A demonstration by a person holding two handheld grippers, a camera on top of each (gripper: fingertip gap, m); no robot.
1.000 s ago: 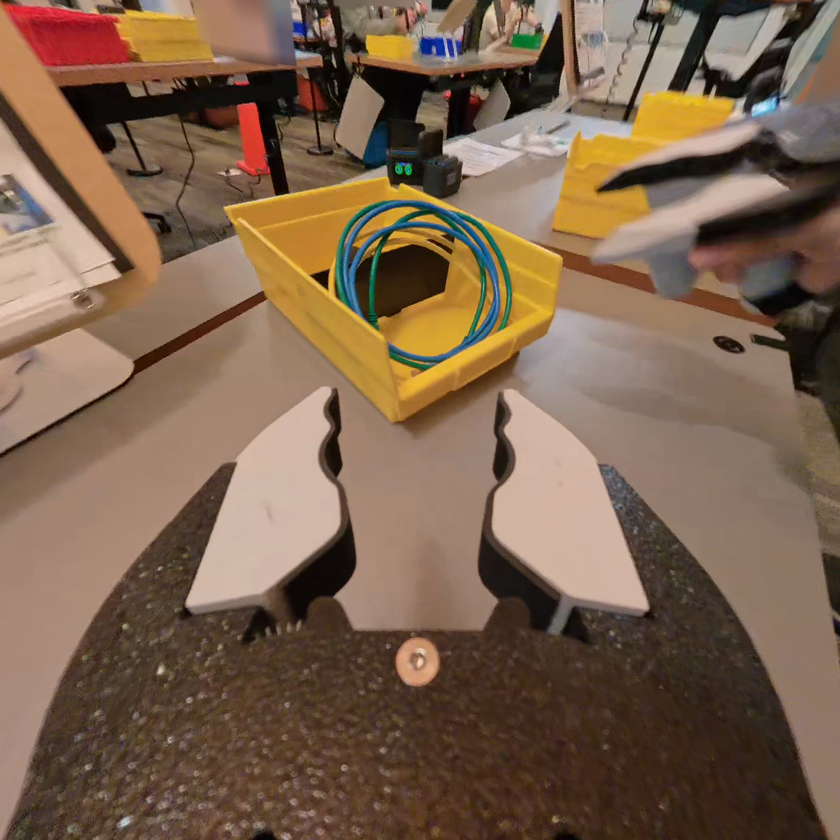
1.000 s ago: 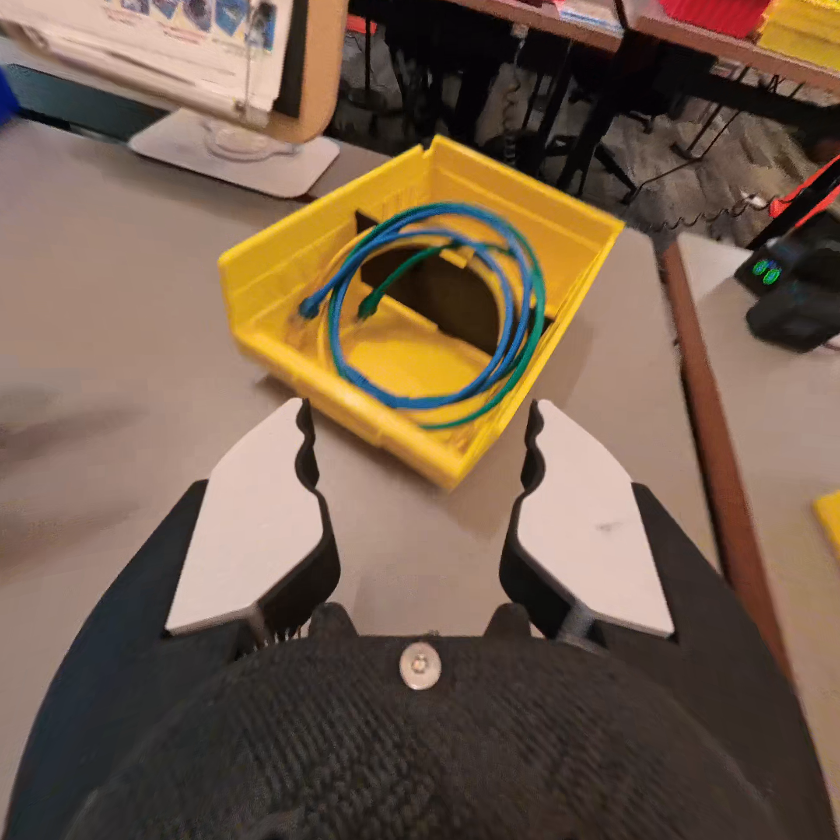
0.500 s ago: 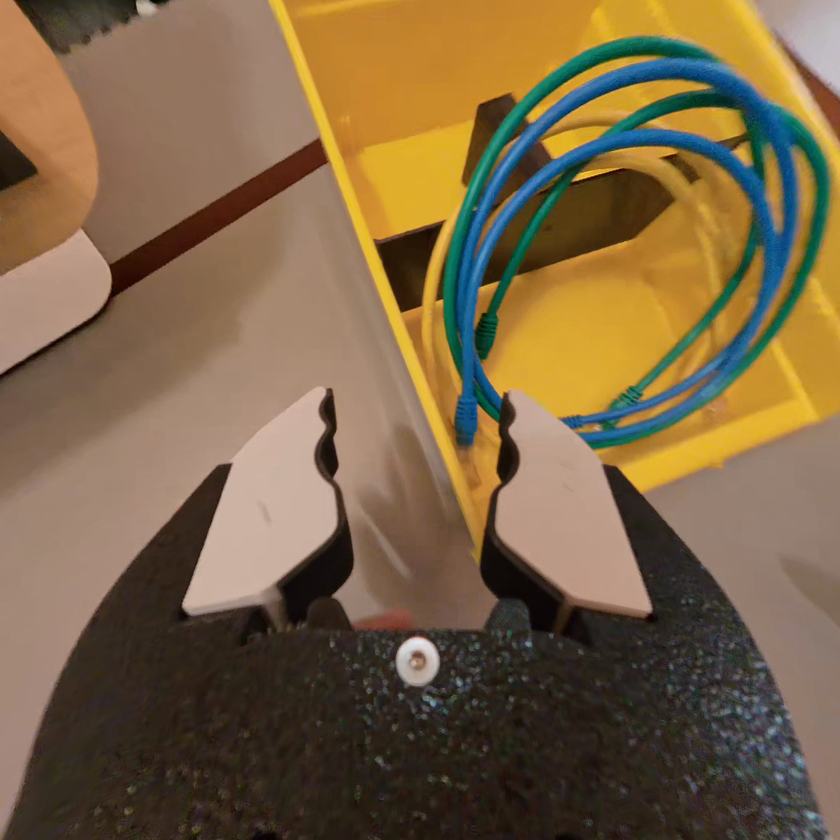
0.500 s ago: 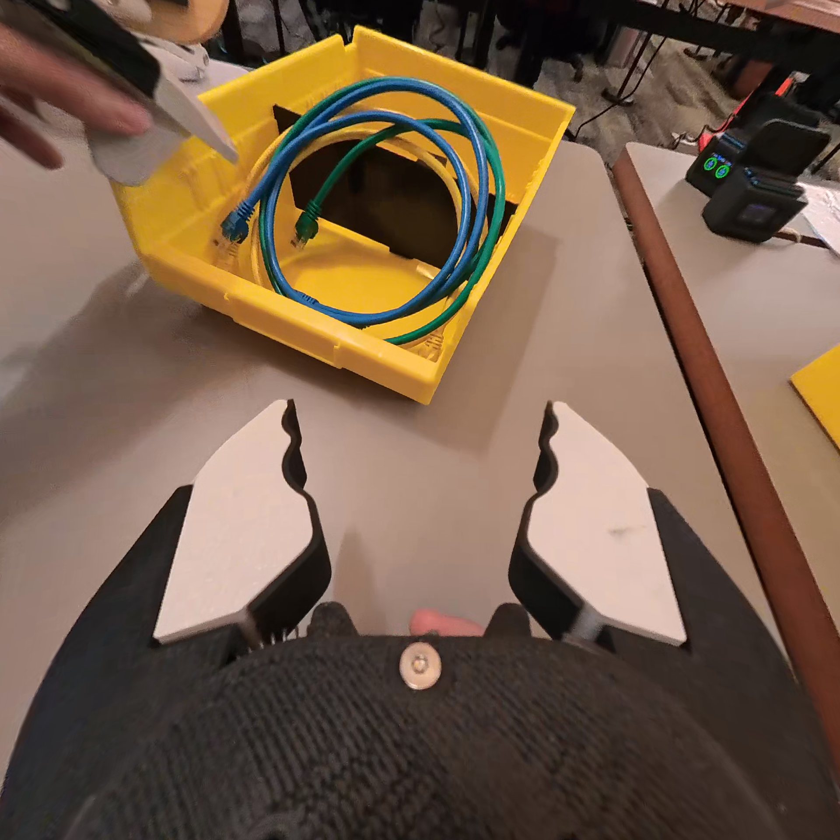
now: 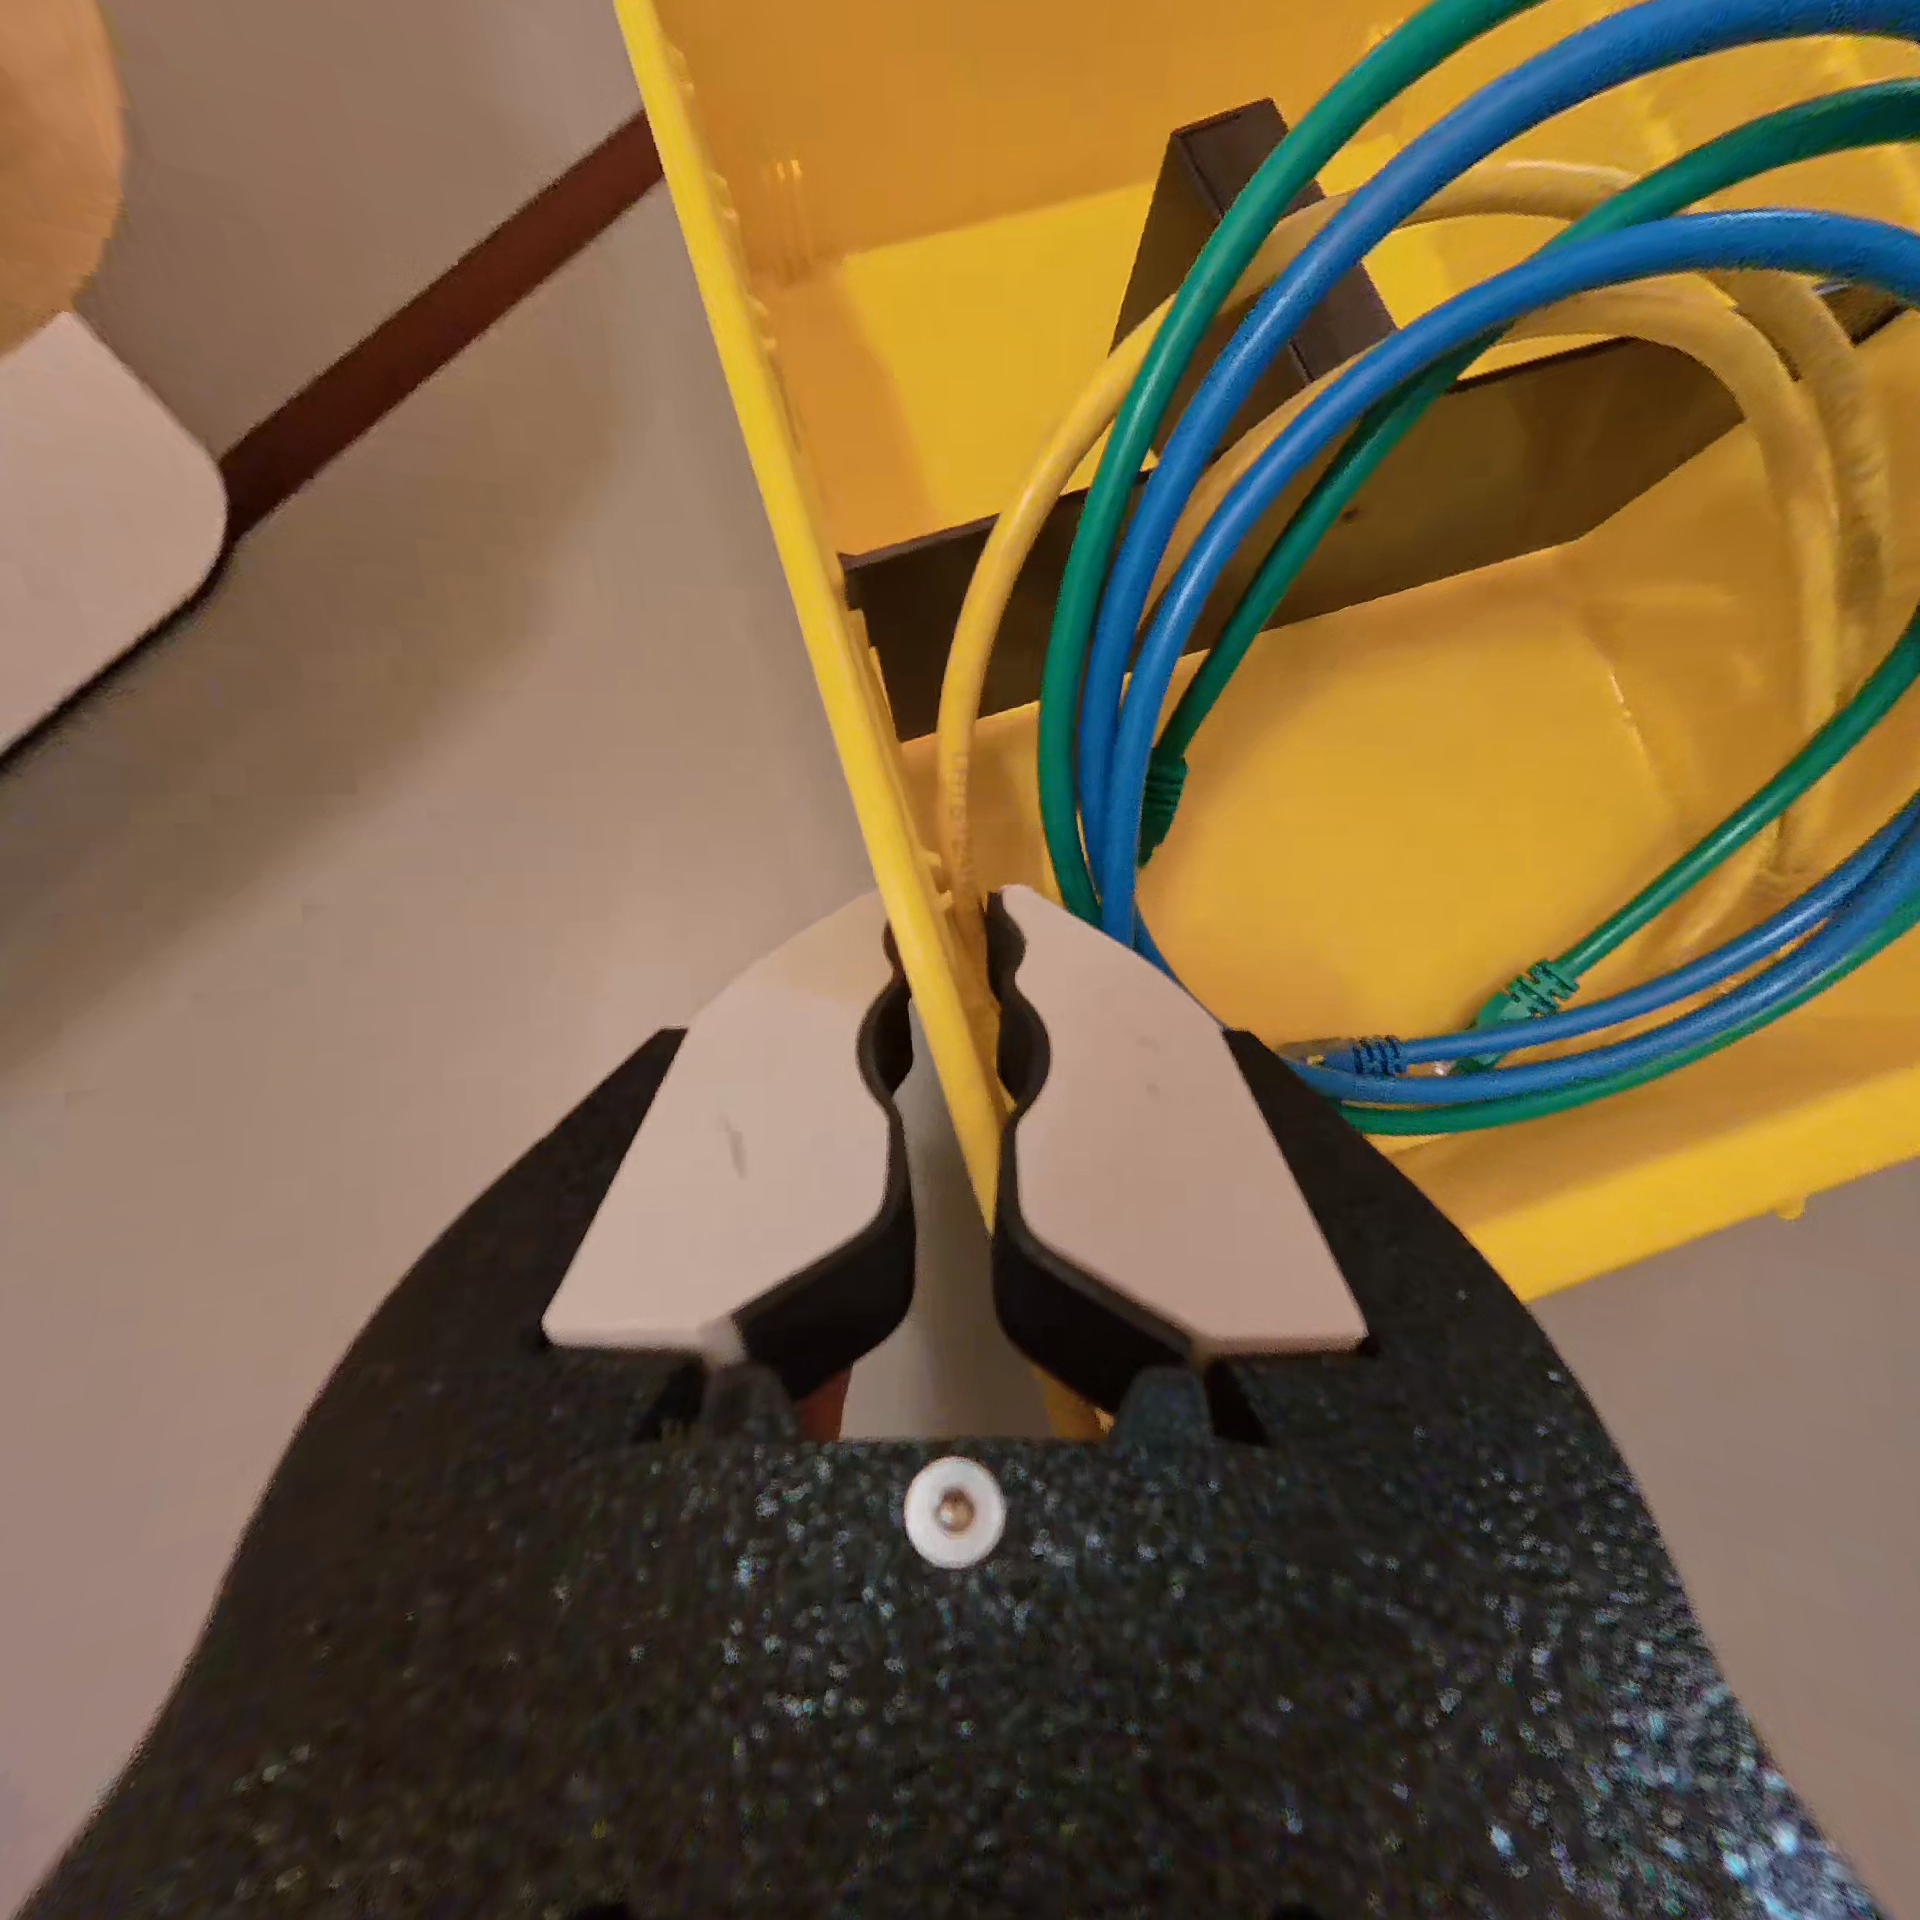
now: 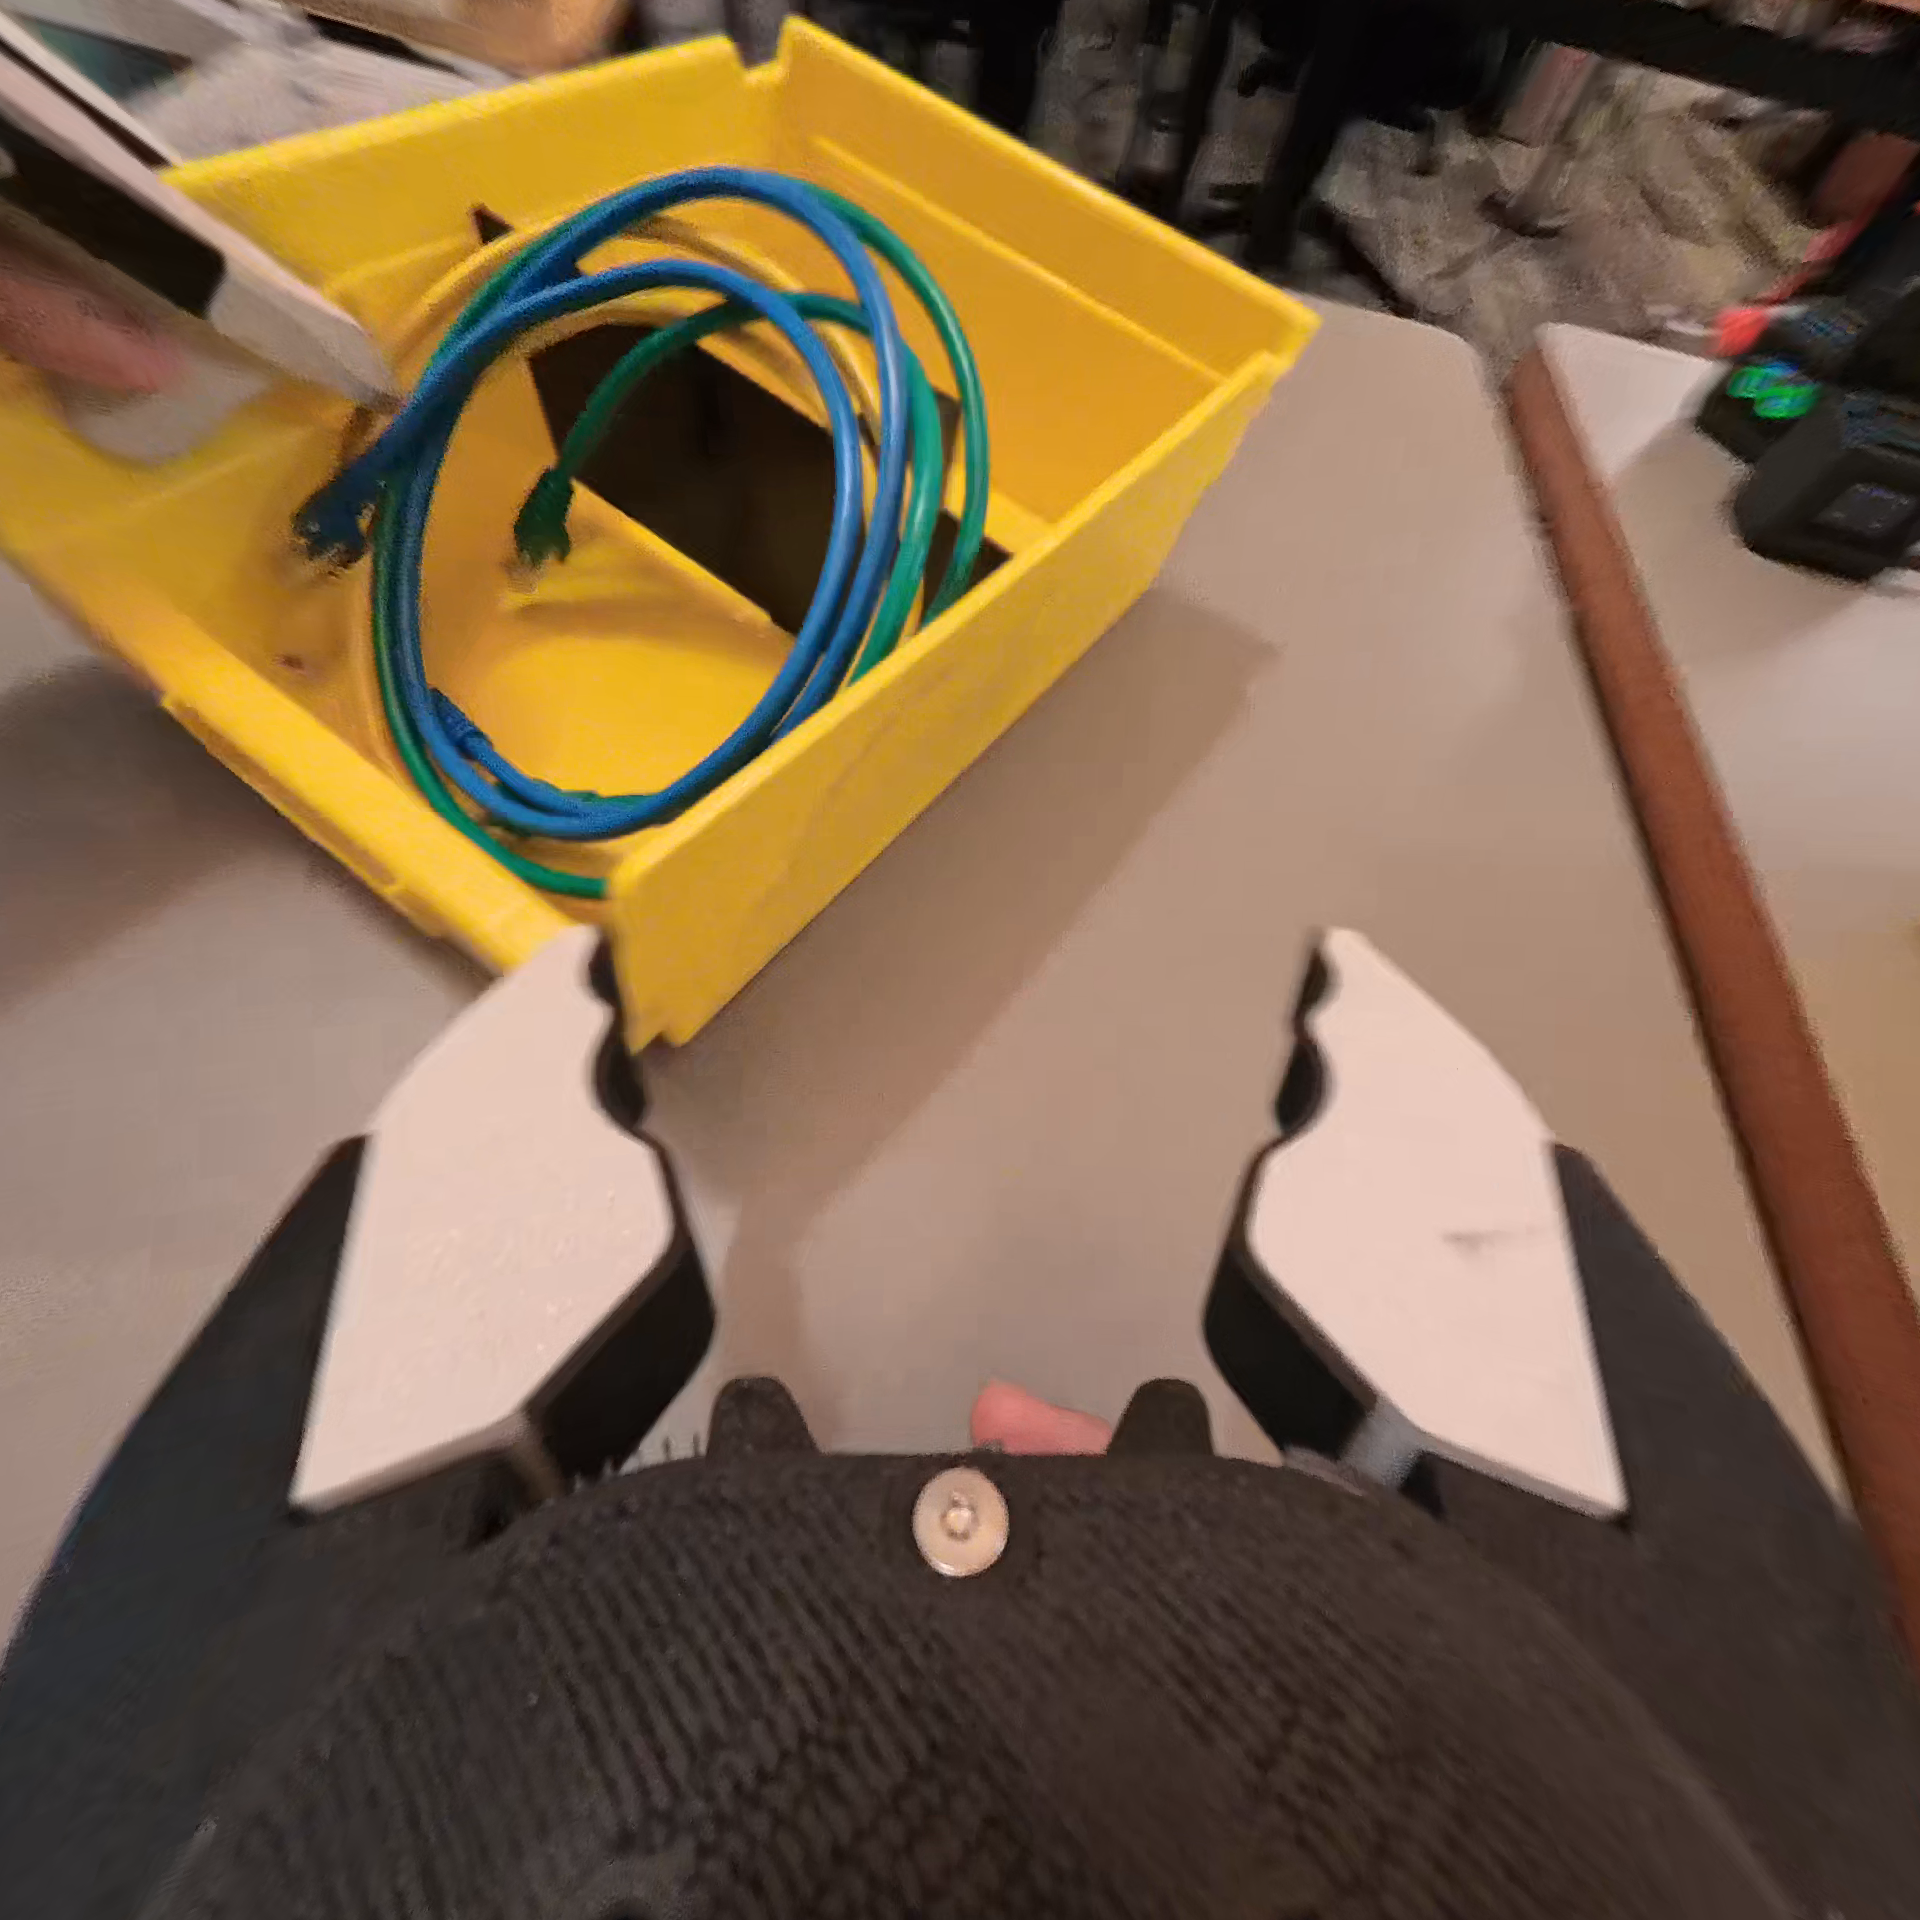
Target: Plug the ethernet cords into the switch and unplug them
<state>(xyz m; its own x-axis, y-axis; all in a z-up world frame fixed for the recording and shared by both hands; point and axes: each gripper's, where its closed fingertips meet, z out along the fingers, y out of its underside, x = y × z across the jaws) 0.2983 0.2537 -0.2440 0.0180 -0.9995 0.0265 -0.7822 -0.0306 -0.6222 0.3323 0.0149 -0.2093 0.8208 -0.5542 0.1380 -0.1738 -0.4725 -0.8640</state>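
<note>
Three cords — blue cord [image 5: 1226, 582], green cord [image 5: 1081, 582], yellow cord [image 5: 966, 665] — lie coiled in the yellow bin [image 6: 935, 707], which sits upper left of centre in the right wrist frame on the grey worktop [image 6: 1195, 831]. Black divider [image 5: 1455, 499] crosses the bin under the coils. No switch visible in either view; it may be out of frame, cannot tell. Left gripper [image 5: 945, 935]: jaws nearly closed, straddling the bin's side wall at centre frame, one finger outside, one inside. The yellow cord runs down along the inside of that wall into the narrow gap, so the pinch appears to take wall and cord together; whether the cord is truly clamped, cannot tell. In the right wrist view the same gripper shows blurred at the upper left, reaching over the bin rim. Right gripper [image 6: 956, 966]: wide open, empty, low centre of its frame, its left finger tip just beside the bin's near corner, not gripping it. Blue plug [image 6: 332, 520] and green plug [image 6: 540, 520] hang free inside the bin, left of centre. Dark devices with green lights [image 6: 1829, 457] on the neighbouring table, upper right, well apart. Progress, as judged: very start. No cord out of the bin, nothing plugged. Left: lift a cord end, find the switch, insert each plug, then pull all out again.
</note>
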